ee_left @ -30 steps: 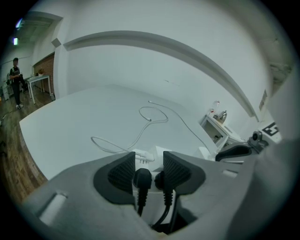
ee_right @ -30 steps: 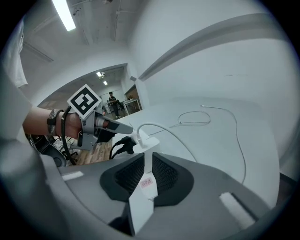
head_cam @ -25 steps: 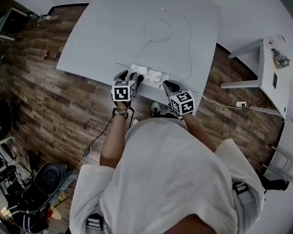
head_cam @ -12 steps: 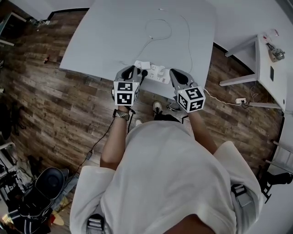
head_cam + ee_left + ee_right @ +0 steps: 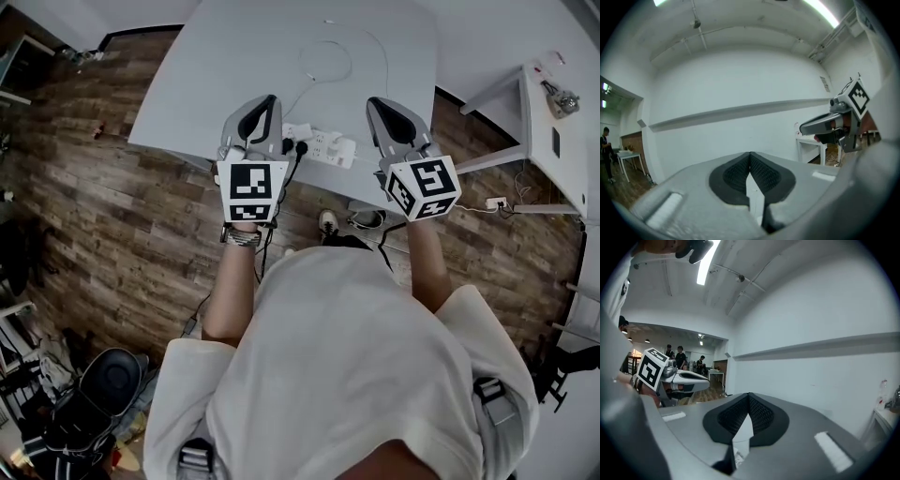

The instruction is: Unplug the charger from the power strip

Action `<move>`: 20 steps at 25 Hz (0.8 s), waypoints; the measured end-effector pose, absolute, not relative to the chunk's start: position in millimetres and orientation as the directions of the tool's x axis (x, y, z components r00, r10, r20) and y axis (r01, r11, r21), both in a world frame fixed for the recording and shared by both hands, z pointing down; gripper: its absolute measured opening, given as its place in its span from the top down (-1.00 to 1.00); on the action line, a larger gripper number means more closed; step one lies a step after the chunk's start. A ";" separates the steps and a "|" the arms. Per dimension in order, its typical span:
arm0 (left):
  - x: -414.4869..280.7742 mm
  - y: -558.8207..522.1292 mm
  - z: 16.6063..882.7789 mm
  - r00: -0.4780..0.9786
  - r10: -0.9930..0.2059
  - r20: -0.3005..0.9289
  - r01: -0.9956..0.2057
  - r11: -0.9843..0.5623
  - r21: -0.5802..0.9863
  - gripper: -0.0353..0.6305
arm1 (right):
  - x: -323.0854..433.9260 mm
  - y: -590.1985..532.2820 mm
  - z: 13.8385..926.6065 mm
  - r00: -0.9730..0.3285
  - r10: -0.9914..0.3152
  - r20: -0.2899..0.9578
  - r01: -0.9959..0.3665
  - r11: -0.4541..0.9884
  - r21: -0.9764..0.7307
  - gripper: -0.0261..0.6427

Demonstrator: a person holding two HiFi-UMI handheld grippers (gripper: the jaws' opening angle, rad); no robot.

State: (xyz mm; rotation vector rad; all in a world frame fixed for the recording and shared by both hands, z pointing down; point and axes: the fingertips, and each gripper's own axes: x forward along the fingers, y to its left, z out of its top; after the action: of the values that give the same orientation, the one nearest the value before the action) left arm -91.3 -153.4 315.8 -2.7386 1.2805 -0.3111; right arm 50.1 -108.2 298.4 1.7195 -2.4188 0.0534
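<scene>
The left gripper (image 5: pixel 266 101) and right gripper (image 5: pixel 380 103) were both clenched on nothing, flanking the power strip (image 5: pixel 330 150) at upper centre of the head view. The white charger (image 5: pixel 298 132) appeared to sit at its left end. A clean pull would likely want one gripper pinning the strip while the other gripped the charger body and drew straight out.
</scene>
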 end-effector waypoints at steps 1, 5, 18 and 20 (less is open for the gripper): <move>-90.4 -152.7 303.1 0.626 -0.771 0.118 -0.746 -0.636 -0.197 0.88 | 51.6 -108.4 286.3 -0.320 -0.936 0.143 -0.940 0.333 0.078 0.92; -90.4 -146.3 255.3 0.632 -0.775 0.018 -0.747 -0.615 -0.253 0.88 | 51.9 -106.7 237.1 -0.335 -0.941 0.055 -0.936 0.339 0.098 0.92; -88.5 -130.0 216.7 0.633 -0.772 -0.045 -0.745 -0.593 -0.307 0.88 | 41.6 -91.5 195.2 -0.348 -0.938 -0.015 -0.924 0.340 0.173 0.92; -88.6 -128.8 216.2 0.632 -0.774 -0.045 -0.745 -0.590 -0.310 0.88 | 42.6 -90.0 197.5 -0.346 -0.938 -0.013 -0.925 0.339 0.171 0.92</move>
State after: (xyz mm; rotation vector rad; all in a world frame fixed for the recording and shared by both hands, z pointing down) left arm -88.6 -128.8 216.2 -2.5560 1.2241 -0.1365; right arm 42.6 -90.0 197.5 1.7433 -2.4973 -0.2259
